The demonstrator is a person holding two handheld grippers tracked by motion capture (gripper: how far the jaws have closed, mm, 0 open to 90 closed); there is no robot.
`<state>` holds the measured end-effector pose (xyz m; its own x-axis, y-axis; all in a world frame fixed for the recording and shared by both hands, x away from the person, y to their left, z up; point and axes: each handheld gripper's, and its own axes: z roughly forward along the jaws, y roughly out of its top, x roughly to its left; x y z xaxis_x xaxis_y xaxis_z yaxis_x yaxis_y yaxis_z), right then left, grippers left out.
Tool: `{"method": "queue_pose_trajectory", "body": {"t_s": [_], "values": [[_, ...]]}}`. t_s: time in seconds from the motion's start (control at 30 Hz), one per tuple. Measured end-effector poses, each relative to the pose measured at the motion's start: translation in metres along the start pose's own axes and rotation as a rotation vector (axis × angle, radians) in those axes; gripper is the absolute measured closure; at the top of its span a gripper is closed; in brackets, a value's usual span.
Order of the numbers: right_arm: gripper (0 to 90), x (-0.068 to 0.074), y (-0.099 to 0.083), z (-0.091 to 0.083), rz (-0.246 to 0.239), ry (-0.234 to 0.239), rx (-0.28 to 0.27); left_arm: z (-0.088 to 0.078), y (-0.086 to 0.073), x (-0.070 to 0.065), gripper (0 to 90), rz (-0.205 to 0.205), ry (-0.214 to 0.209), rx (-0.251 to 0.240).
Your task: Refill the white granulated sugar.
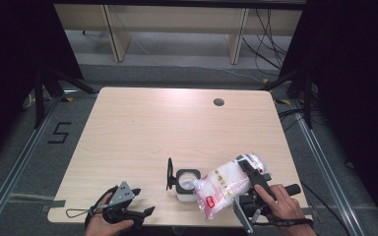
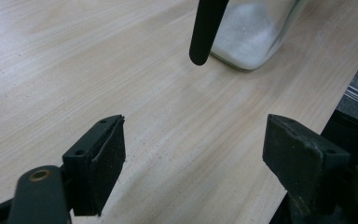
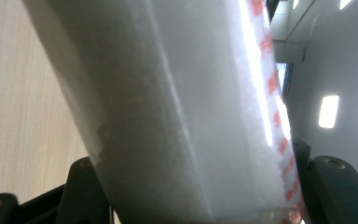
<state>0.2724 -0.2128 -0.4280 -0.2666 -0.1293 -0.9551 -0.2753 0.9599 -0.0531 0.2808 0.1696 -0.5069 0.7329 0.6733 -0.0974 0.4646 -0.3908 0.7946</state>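
Standing at the near edge of the pale wood-grain table (image 1: pixel 142 128), a person holds a pair of tongs in each hand. The right tongs (image 1: pixel 250 183) are clamped on a clear plastic bag of white grains with red print (image 1: pixel 224 189), tilted over the near right part of the table, its lower corner at the mouth of a small square glass jar (image 1: pixel 187 183). White grains already lie in the jar's bottom. A round black lid (image 1: pixel 169 174) stands open on the jar's left side. The left tongs (image 1: pixel 134 202) rest at the near left edge, jaws apart with nothing between them, pointing toward the jar. A small round cable hole (image 1: pixel 219 102) sits in the far right of the table. Around it are a grey floor (image 1: pixel 177 73), black tripod legs (image 1: pixel 54 83), loose cables (image 1: pixel 266 44) and light wooden furniture legs (image 1: pixel 115 34) at the far side.
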Motion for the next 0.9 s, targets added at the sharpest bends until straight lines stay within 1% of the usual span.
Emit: {"method": "queue_pose_trajectory", "body": {"t_s": [0.03,0.07,0.1,0.13,0.17,0.2,0.23,0.27,0.3,0.33,0.37,0.4,0.43,0.47,0.5,0.53,0.57,0.6,0.63,0.67,0.7,0.73,0.77,0.8,0.83,0.87,0.9], "values": [[41.1,0.0,0.001,-0.001,-0.003,-0.002,0.004,-0.001,0.001,-0.001,20.4,-0.007,-0.001,0.001],[41.1,0.001,0.001,-0.001,0.005,0.002,0.006,-0.002,0.001,0.001,20.5,0.008,-0.002,0.01],[41.1,-0.001,0.001,0.0,-0.021,-0.002,0.0,-0.001,0.001,-0.001,20.4,-0.008,0.002,-0.004],[41.1,-0.004,0.001,0.0,-0.063,-0.009,-0.006,-0.002,0.001,0.0,20.4,0.002,0.001,0.002],[41.1,-0.001,0.0,0.001,-0.017,-0.003,0.0,-0.001,0.001,-0.001,20.4,-0.019,-0.009,-0.006],[41.1,-0.003,-0.001,0.001,-0.044,-0.012,0.002,-0.001,0.0,-0.001,20.5,-0.014,-0.008,-0.007],[41.1,-0.001,-0.003,0.001,-0.006,0.005,0.015,-0.002,0.001,0.0,20.4,0.002,-0.005,0.007],[41.1,0.0,-0.005,0.001,0.002,-0.004,0.018,-0.001,0.001,-0.001,20.4,-0.007,-0.005,-0.003],[41.1,-0.001,-0.006,0.001,-0.006,-0.009,0.026,-0.001,0.001,0.0,20.5,-0.009,-0.001,0.002],[41.1,-0.001,-0.006,0.001,0.005,0.017,0.034,-0.001,0.001,0.0,20.5,-0.004,-0.001,0.004],[41.1,-0.001,-0.007,0.001,-0.007,-0.003,0.028,0.0,0.0,0.001,20.4,0.004,0.001,0.001],[41.1,0.002,-0.007,0.0,0.029,-0.003,0.034,0.0,0.0,-0.001,20.5,-0.006,-0.009,-0.007],[41.1,-0.003,-0.006,0.001,-0.037,-0.007,0.016,0.0,0.0,0.0,20.4,0.006,-0.006,-0.005],[41.1,-0.003,-0.006,0.001,-0.04,-0.006,0.02,-0.002,0.002,0.001,20.5,0.023,-0.007,0.005],[41.1,-0.002,-0.005,0.001,-0.035,-0.01,0.014,-0.001,0.002,0.0,20.5,0.009,-0.006,-0.005],[41.1,-0.003,-0.003,0.001,-0.054,-0.015,0.009,-0.002,0.002,0.001,20.5,0.023,-0.006,0.006],[41.1,0.0,-0.002,0.0,-0.015,-0.007,0.024,0.0,0.001,0.001,20.4,0.019,-0.002,-0.004],[41.1,0.001,-0.002,0.001,-0.007,-0.025,-0.008,-0.001,0.001,0.0,20.5,0.015,-0.002,0.004],[41.1,-0.003,0.001,-0.001,-0.055,-0.008,0.006,-0.002,0.001,0.001,20.5,0.018,-0.01,0.003],[41.1,0.001,0.002,-0.001,-0.004,0.002,0.015,-0.001,0.001,0.0,20.5,0.014,-0.012,-0.008],[41.1,0.001,0.003,-0.001,-0.023,-0.005,0.006,-0.002,0.002,0.001,20.5,0.023,-0.001,0.001],[41.1,0.003,0.003,0.0,0.005,-0.002,-0.001,-0.002,0.002,0.002,20.5,0.029,-0.002,0.007],[41.2,-0.003,0.004,0.001,-0.067,-0.006,-0.024,-0.001,0.001,0.0,20.5,0.011,-0.007,-0.006],[41.1,-0.003,0.005,0.0,-0.08,-0.002,-0.018,-0.001,0.001,0.0,20.5,0.006,-0.009,-0.007],[41.2,-0.003,0.005,0.0,-0.062,0.013,-0.007,-0.001,0.001,0.0,20.5,0.007,-0.008,-0.011],[41.2,-0.001,0.004,0.0,-0.044,-0.002,-0.005,-0.002,0.002,0.001,20.5,0.026,0.0,0.006],[41.2,-0.001,0.003,0.0,-0.053,-0.005,-0.004,-0.001,0.001,-0.001,20.5,-0.006,-0.003,-0.01]]}}
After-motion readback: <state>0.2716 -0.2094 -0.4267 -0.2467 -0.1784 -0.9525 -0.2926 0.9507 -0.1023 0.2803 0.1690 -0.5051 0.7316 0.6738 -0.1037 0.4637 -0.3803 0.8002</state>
